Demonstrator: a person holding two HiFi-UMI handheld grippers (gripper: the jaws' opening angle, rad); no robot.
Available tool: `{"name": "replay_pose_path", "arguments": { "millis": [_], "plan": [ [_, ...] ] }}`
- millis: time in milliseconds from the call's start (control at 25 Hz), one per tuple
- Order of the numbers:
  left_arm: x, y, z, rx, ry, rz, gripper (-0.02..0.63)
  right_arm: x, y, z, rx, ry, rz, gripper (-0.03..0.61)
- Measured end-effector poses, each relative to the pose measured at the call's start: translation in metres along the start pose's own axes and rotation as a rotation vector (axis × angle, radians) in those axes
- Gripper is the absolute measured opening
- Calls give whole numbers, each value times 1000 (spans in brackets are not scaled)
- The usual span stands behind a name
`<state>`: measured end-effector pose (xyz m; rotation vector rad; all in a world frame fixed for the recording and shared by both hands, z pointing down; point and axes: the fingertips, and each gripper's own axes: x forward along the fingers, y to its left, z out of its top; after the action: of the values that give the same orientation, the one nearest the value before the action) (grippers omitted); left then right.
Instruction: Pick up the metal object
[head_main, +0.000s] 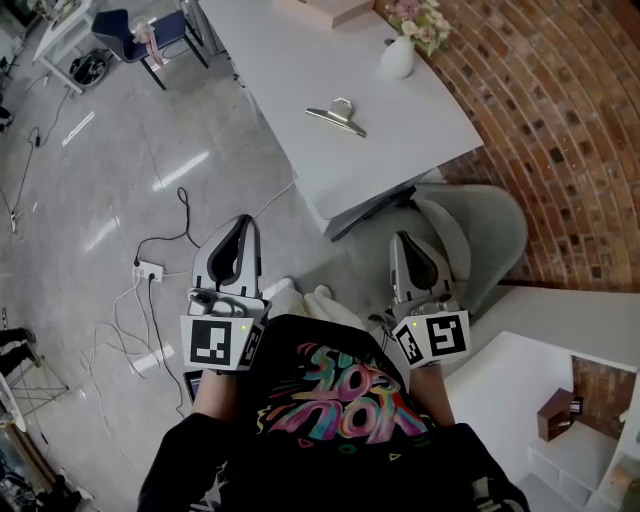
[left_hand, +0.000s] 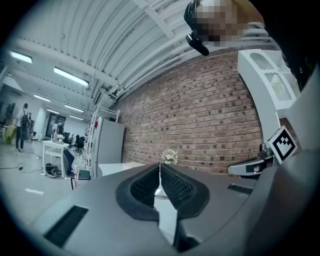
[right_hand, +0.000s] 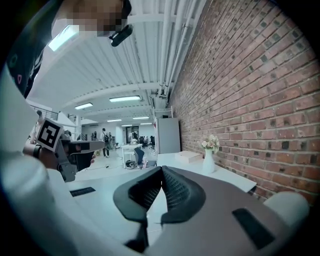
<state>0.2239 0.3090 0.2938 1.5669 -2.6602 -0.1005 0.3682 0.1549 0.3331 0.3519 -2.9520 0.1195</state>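
Observation:
The metal object, a large silver clip (head_main: 337, 114), lies flat on the white table (head_main: 290, 60) near its front edge. Both grippers are held low and close to the person's body, well short of the table. My left gripper (head_main: 243, 222) points toward the table's front corner; its jaws meet at the tips with nothing between them (left_hand: 159, 167). My right gripper (head_main: 403, 240) hangs over the grey chair, its jaws likewise shut and empty (right_hand: 161, 170). I cannot make out the clip in either gripper view.
A white vase with flowers (head_main: 398, 55) and a flat box (head_main: 335, 8) stand at the table's far side by the brick wall (head_main: 560, 120). A grey chair (head_main: 490, 235) sits under the table's right corner. Cables and a power strip (head_main: 150, 270) lie on the floor at left.

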Motion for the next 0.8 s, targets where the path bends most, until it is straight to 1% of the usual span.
{"name": "replay_pose_path", "arguments": {
  "millis": [200,280,400,600,800],
  "plan": [
    [4,8,-1,-10,-10,35,31,15,0,-8,6,26,37,18],
    [8,16,-5,0,-5,34,31,26,2,-11,9,37,49,18],
    [22,34,-6,-14,-13,38,31,51,6,-12,3,45,55,18],
    [74,84,-2,-28,-19,14,31,117,7,-1,-6,46,28,18],
    [143,149,6,-27,-15,-48,31,195,2,14,12,48,-43,18]
  ]
}}
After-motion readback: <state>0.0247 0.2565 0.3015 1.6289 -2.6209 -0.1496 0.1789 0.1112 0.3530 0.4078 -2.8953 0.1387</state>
